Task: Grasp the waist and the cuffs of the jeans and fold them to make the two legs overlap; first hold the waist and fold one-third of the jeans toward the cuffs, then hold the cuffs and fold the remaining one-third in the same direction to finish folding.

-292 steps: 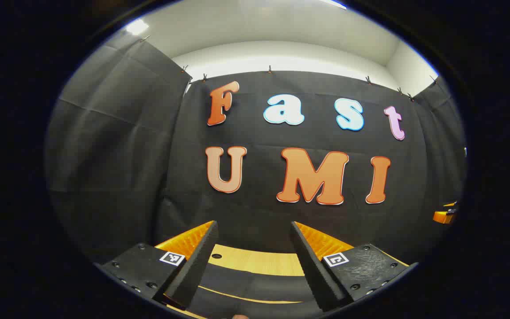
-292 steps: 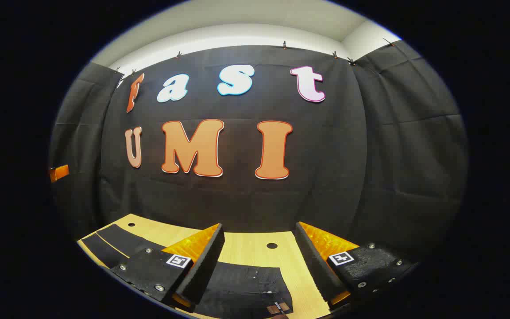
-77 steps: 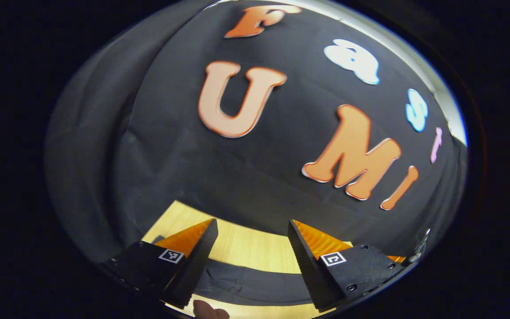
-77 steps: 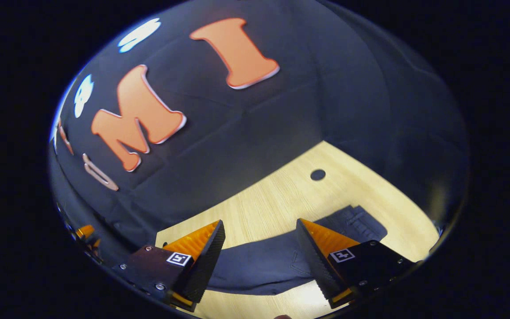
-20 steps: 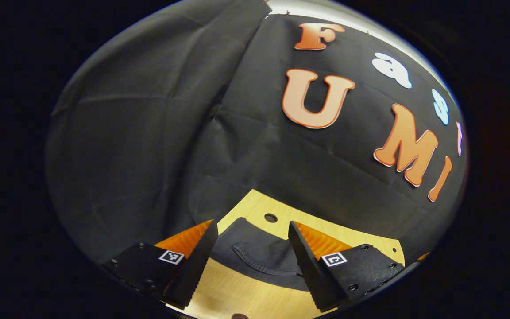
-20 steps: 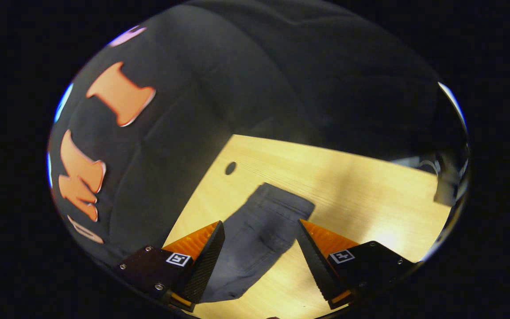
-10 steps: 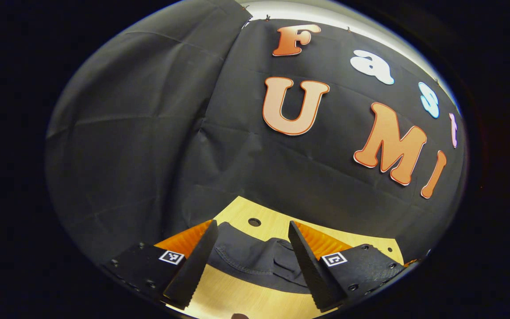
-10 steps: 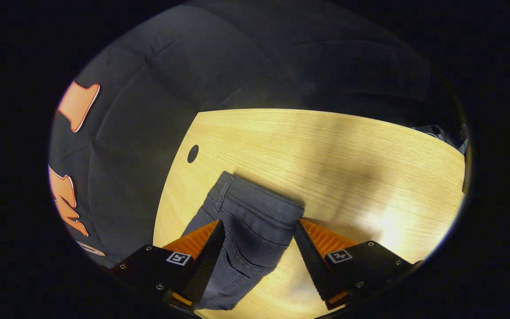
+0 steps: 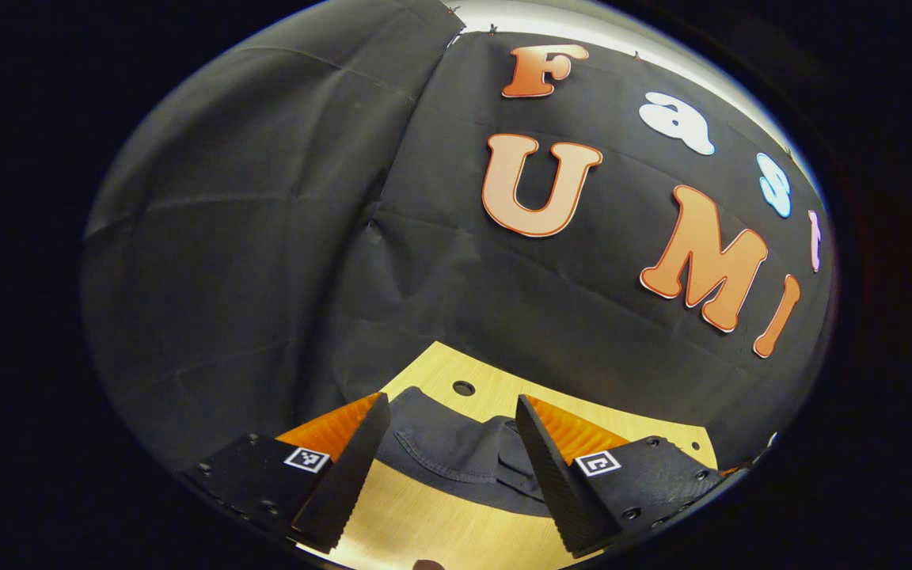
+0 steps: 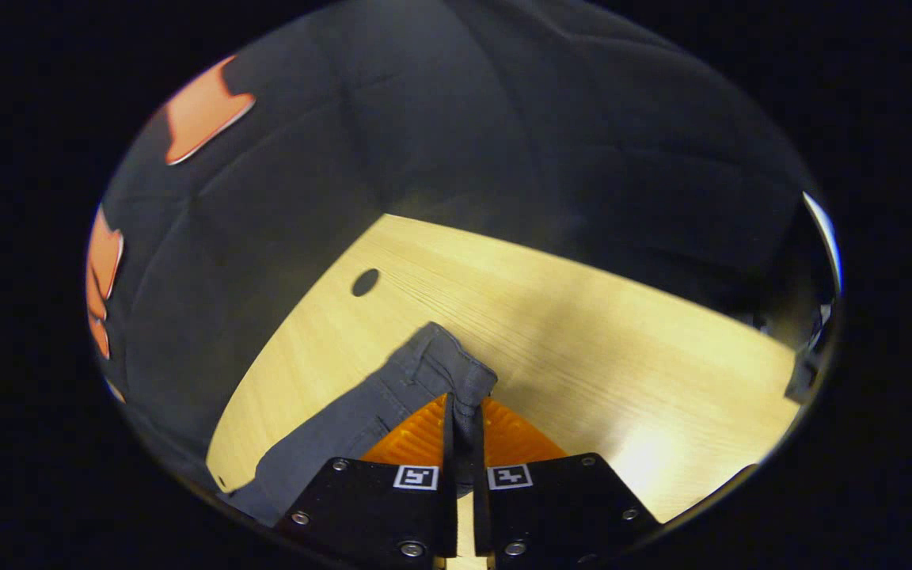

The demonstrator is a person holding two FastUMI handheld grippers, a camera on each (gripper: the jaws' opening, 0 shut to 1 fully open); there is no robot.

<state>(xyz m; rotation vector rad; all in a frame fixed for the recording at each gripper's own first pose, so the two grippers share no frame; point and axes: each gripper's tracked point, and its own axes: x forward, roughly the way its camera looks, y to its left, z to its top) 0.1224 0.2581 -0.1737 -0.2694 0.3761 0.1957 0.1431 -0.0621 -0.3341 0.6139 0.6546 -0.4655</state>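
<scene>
Dark jeans [image 10: 361, 412] lie on the light wooden table [image 10: 583, 340]. My right gripper [image 10: 464, 400] is shut on the waistband's edge, and the cloth stands pinched up between its fingers. The rest of the garment trails down and to the left in the right gripper view. In the left gripper view, the other end of the jeans [image 9: 456, 451], with a stitched hem, lies flat on the table [image 9: 424, 522]. My left gripper [image 9: 450, 397] is open, with a finger on either side of that end. Whether the fingers touch the cloth is unclear.
The black cloth wall closes off the table's far side close behind the jeans. A round hole [image 9: 463, 388] in the tabletop sits just beyond the hem end, and another hole [image 10: 365, 282] beyond the waist. A grey object [image 10: 800, 380] shows at the table's right edge.
My right gripper has gone from open over the waistband to shut on its edge, bunching the cloth. The left gripper stays open and has shifted only slightly.
</scene>
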